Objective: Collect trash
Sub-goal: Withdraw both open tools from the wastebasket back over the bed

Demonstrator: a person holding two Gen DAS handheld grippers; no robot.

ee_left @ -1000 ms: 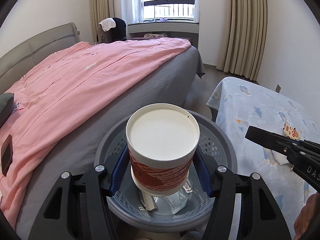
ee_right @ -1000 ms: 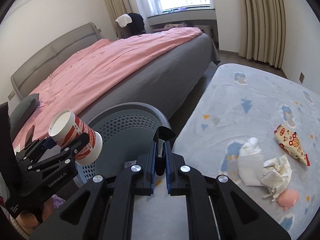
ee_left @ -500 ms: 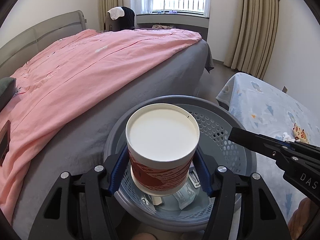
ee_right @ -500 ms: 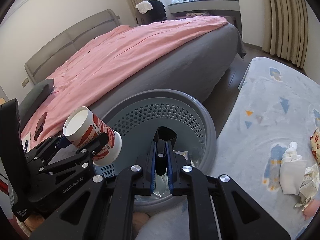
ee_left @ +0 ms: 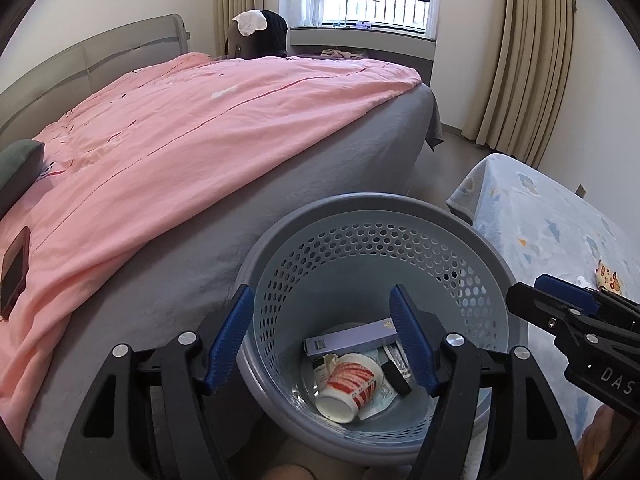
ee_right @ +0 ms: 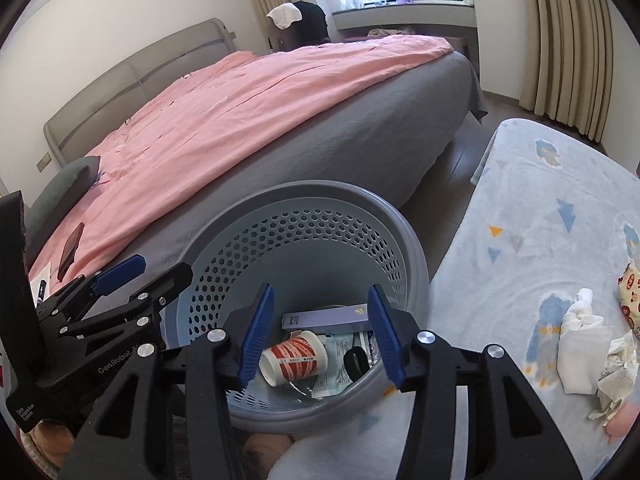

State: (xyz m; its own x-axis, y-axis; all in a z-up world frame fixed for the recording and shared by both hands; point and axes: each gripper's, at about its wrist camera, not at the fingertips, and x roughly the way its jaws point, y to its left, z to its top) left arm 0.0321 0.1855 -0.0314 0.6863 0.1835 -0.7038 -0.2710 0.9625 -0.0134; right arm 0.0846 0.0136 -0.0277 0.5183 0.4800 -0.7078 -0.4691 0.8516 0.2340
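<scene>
Both grippers hang over the grey perforated wastebasket (ee_left: 400, 216), which stands beside the bed (ee_left: 200, 128). Left gripper (ee_left: 324, 340): fingers have just been opening, now spread wide, nothing between the pads. Right gripper (ee_right: 320, 334): fingers have just been opening too, about halfway apart and empty. The red-and-white paper cup (ee_left: 348, 386) lies on its side at the basket bottom, next to a purple carton (ee_left: 348, 338), a small black ring-shaped piece (ee_right: 356, 362) and some wrappers. Remaining trash sits on the blue patterned blanket (ee_right: 532, 216) at the right: a white sock-like cloth (ee_right: 580, 344), a crumpled tissue (ee_right: 618, 376) touching it, a red-and-yellow snack packet (ee_right: 630, 294) at the frame edge, and something pink below the tissue, too cut off to name. Handling guess: all of it looks very light and soft. The tissue should crush under any squeeze, so pinch the highest crumpled ridge and expect it to compress before the pads bite. The cloth is limp and will drape, so grab a bunched fold near the middle, not a flat edge. The packet looks like slick film and may slide; better to take it across the sealed end. The blanket is soft too, so a low pinch could catch the fabric along with the trash. Nothing looks fragile or heavy.
</scene>
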